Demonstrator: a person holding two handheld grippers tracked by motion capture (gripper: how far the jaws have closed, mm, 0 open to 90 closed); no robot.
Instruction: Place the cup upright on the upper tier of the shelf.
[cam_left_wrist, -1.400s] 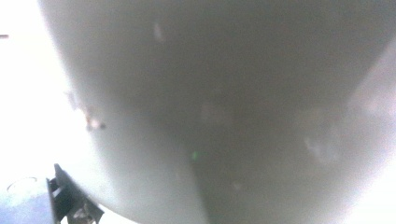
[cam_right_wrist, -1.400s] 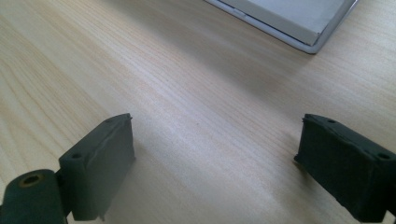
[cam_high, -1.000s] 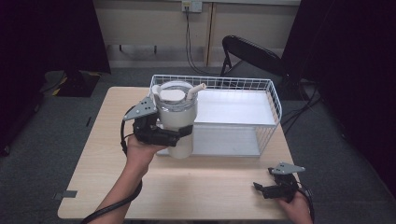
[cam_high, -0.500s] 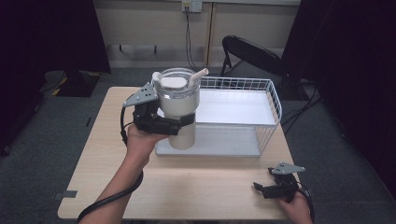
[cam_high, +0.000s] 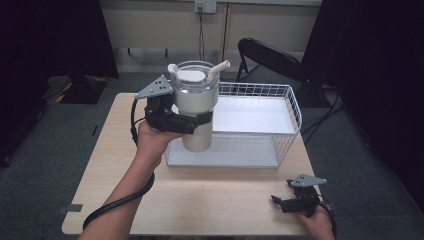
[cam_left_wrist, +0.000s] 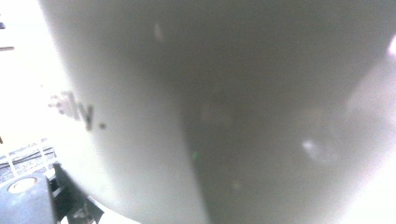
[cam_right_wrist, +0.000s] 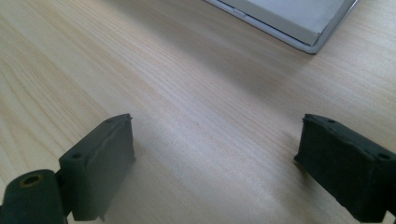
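Observation:
A tall white tumbler (cam_high: 196, 102) with a clear lid and a white straw hangs in the air over the near left corner of the wire basket (cam_high: 280, 91). My left gripper (cam_high: 197, 120) is shut on its body, about halfway down. In the left gripper view the tumbler's pale wall (cam_left_wrist: 224, 107) is pressed right up against the camera, with faint grey lettering at the left. My right gripper (cam_high: 285, 202) rests low at the table's front right, jaws wide open over bare wood (cam_right_wrist: 215, 140), nothing between them.
The white wire basket has a flat white tray floor (cam_high: 250, 114) and stands at the back right of the light wooden table (cam_high: 210, 200). Its near corner (cam_right_wrist: 310, 44) shows in the right gripper view. A dark chair (cam_high: 270, 57) stands behind the table.
The left gripper has lifted the tumbler higher and carried it slightly right, over the basket's near left corner. The right gripper has stayed still.

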